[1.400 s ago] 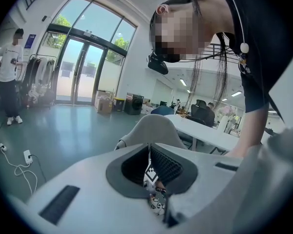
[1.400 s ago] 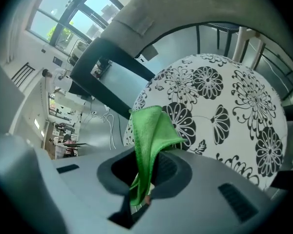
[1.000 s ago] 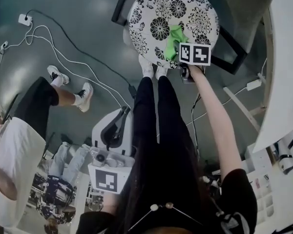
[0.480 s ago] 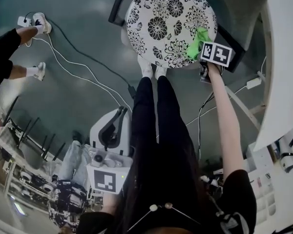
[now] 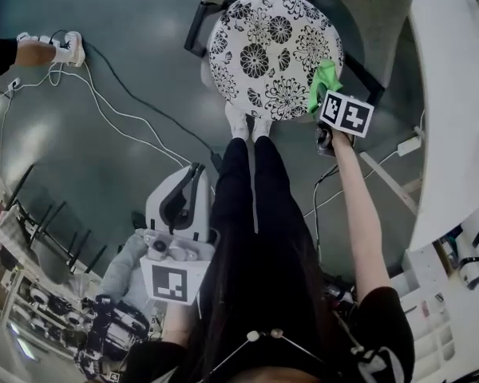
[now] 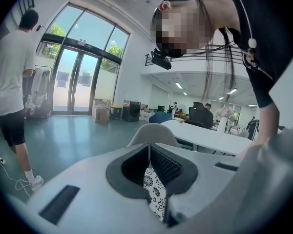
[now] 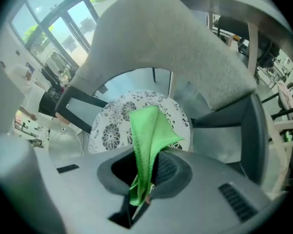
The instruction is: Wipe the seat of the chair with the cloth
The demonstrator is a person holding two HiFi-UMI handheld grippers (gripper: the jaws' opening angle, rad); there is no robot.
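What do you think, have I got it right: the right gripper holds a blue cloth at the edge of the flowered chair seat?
Not quite. The cloth is green, not blue; the right gripper view shows it clearly. The rest stands: the right gripper holds it at the edge of the flowered chair seat.

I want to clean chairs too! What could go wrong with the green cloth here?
The green cloth is pinched by one bunched end in the right gripper, so it might slip out when rubbed. It is at the right rim of the round black-and-white flowered seat and could slide off the edge. Floor cables run near the person's feet: a trip risk.
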